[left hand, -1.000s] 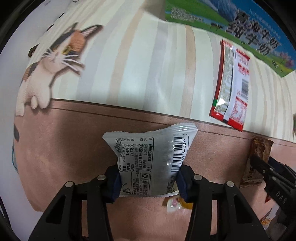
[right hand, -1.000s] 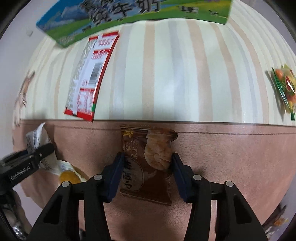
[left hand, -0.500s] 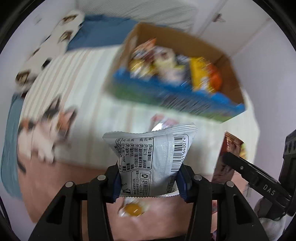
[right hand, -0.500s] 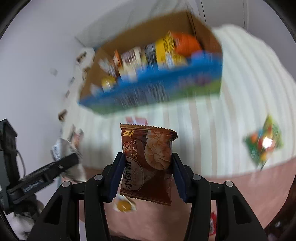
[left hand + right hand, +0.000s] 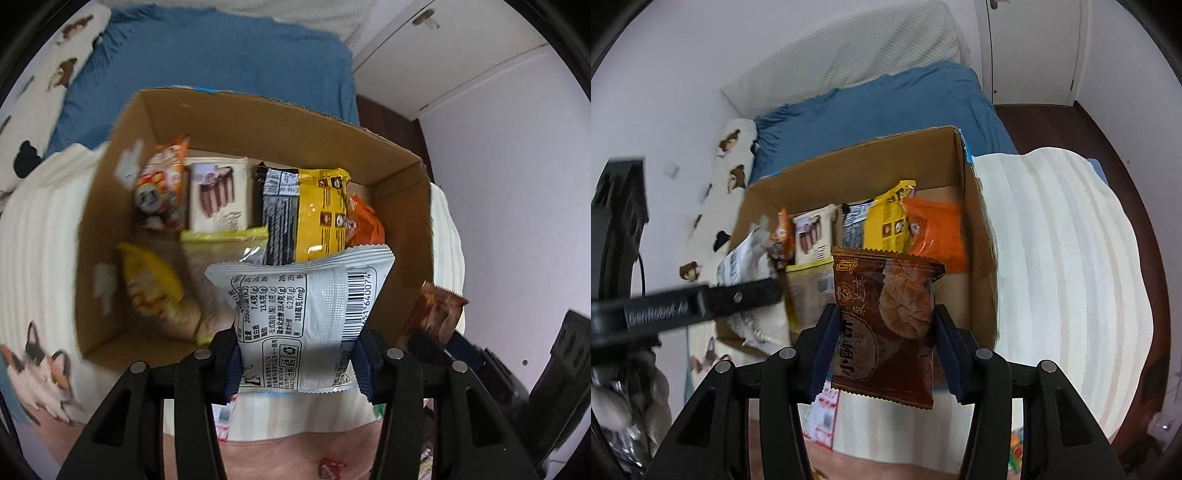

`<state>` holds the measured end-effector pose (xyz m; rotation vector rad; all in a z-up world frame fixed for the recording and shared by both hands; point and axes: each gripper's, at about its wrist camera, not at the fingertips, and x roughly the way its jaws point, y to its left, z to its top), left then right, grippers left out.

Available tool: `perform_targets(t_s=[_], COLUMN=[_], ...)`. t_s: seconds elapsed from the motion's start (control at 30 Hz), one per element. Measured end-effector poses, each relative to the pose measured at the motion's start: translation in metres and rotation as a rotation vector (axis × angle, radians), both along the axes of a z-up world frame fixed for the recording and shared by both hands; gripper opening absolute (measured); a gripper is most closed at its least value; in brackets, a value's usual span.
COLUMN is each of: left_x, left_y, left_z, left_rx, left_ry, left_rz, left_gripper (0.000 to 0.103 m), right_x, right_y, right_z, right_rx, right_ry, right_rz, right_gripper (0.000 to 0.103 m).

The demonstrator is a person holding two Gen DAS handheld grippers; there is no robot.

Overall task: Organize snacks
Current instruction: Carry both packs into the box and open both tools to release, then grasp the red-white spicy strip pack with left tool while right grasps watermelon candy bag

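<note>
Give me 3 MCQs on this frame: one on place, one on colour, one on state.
1. Where is the open cardboard box?
A. on the striped blanket on the bed
B. on the floor
C. on a shelf

2. What colour is the packet in the right gripper?
A. white
B. green
C. brown

3. What state is the left gripper in?
A. open, empty
B. shut on the white packet
C. out of view

Answers:
1 A: the box sits on the striped blanket.
2 C: the brown packet sits between its pads.
3 B: its pads pinch the white packet from both sides.
</note>
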<state>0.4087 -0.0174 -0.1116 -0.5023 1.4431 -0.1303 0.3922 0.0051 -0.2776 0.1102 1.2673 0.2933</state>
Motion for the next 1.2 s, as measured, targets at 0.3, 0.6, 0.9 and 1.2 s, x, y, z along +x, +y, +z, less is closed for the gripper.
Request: perform_targets(t_s=[0.3,0.6,0.9,1.2], left_x=[0.031,0.023,0.017,-0.007], left_y=[-0.019,-0.034,-0.027,-0.009], left_z=[-0.05,-0.079,-0.055,-0.016], left_rx=[-0.033,0.022,0.1,0.168], left_ry=[0.135,0.215,0.123,-0.036], left_rz=[-0.034,-0.08,-0.1,-0.064], left_gripper=[0.046,0.053,0.092,0.092], right_x=[0.03,0.028,0.022,0.012], right_y=[0.005,0.003,0.01,0.012], right_z=[-0.046,-0.078,-0.077,-0.059], right_rx=[-0.038,-0.096,-0.12,-0.123], right_ry=[0.094,0.206,0.216,0.145], right_rz=[0.027,0.052,0.063,0.025], right_gripper=[0.053,0.085,0.098,0.099])
